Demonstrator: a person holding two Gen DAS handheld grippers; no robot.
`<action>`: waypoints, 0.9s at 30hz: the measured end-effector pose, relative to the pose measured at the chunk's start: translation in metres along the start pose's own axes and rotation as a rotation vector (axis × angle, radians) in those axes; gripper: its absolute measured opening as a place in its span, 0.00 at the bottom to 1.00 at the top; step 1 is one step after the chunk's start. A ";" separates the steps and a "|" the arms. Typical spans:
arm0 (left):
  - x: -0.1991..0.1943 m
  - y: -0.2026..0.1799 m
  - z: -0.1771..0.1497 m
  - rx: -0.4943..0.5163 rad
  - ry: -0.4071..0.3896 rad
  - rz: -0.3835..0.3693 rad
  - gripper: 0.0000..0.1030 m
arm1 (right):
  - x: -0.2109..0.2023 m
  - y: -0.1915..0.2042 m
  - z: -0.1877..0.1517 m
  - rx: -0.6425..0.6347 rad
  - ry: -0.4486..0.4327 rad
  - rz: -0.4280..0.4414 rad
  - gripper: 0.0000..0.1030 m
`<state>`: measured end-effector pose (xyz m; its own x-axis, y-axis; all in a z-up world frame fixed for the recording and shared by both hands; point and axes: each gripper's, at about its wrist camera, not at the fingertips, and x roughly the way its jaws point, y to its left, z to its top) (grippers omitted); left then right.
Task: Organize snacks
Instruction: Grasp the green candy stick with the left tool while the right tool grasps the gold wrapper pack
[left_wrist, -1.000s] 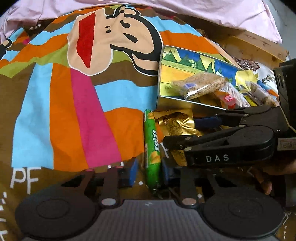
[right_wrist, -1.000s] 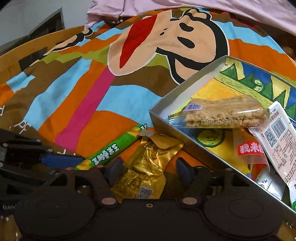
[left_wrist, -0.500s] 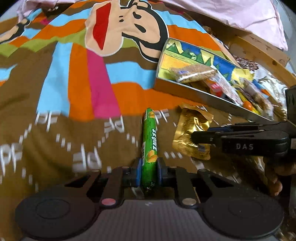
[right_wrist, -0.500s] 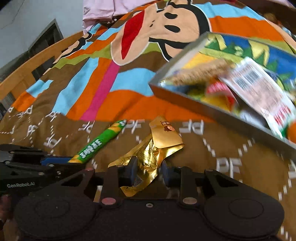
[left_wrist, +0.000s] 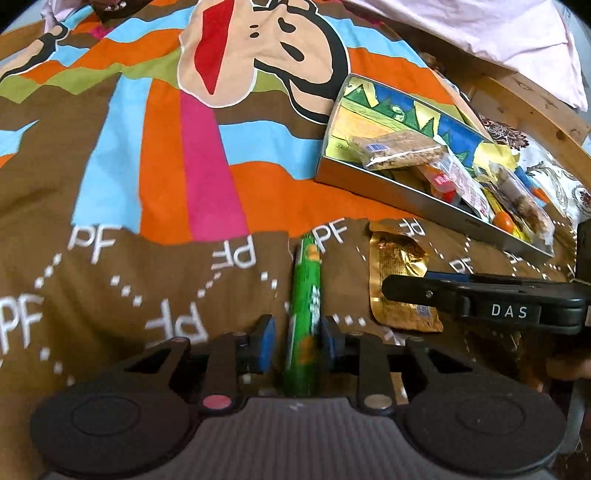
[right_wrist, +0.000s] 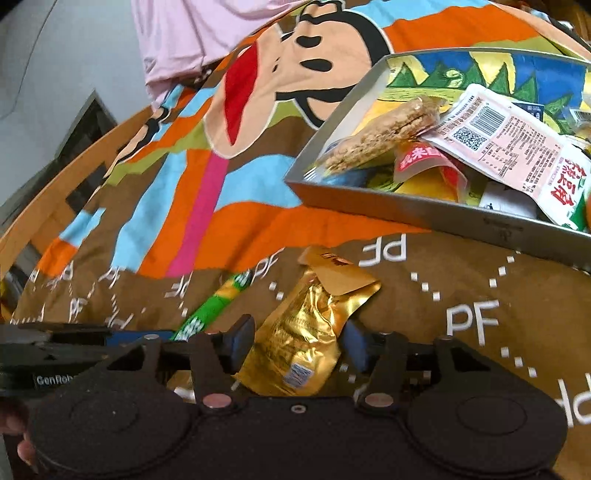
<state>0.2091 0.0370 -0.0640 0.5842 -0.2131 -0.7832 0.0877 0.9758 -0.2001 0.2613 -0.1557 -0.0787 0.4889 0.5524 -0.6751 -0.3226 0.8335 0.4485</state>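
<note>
- The green snack stick (left_wrist: 304, 314) lies lengthwise on the bedspread (left_wrist: 110, 295), between the pads of the left tool (left_wrist: 297, 341). It looks light, round and glossy, so I judge it may roll or slip; a hold across its middle, where the pads stand now, seems best.
- The left tool's jaws are opening: the left pad stands clear of the stick, the right pad sits close beside it, and nothing is pinched.
- The gold foil pouch (right_wrist: 306, 332) lies just right of the stick, crinkled and partly flattened. It should be light, soft and slick, likely to buckle; the fuller lower body offers a safer hold than the thin folded top flap.
- The right tool (right_wrist: 297, 345) straddles the pouch, its jaws opening and both pads off the foil.
- Beyond both, the metal tin (right_wrist: 461, 218) rests on the bedspread, already holding a cereal bar (right_wrist: 384, 133) and other packets, near but apart from the two loose snacks.
</note>
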 end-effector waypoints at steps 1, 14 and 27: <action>0.004 -0.001 0.003 0.005 0.002 0.001 0.32 | 0.003 0.000 0.001 -0.003 -0.005 -0.004 0.54; -0.005 -0.010 -0.010 0.031 0.005 0.031 0.18 | -0.008 0.013 -0.013 -0.157 0.019 -0.062 0.28; -0.041 -0.017 -0.030 -0.055 -0.009 -0.022 0.18 | -0.055 0.021 -0.045 -0.193 -0.089 -0.030 0.22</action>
<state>0.1600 0.0281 -0.0464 0.5897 -0.2338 -0.7730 0.0558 0.9667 -0.2498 0.1912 -0.1685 -0.0584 0.5672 0.5326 -0.6282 -0.4518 0.8390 0.3033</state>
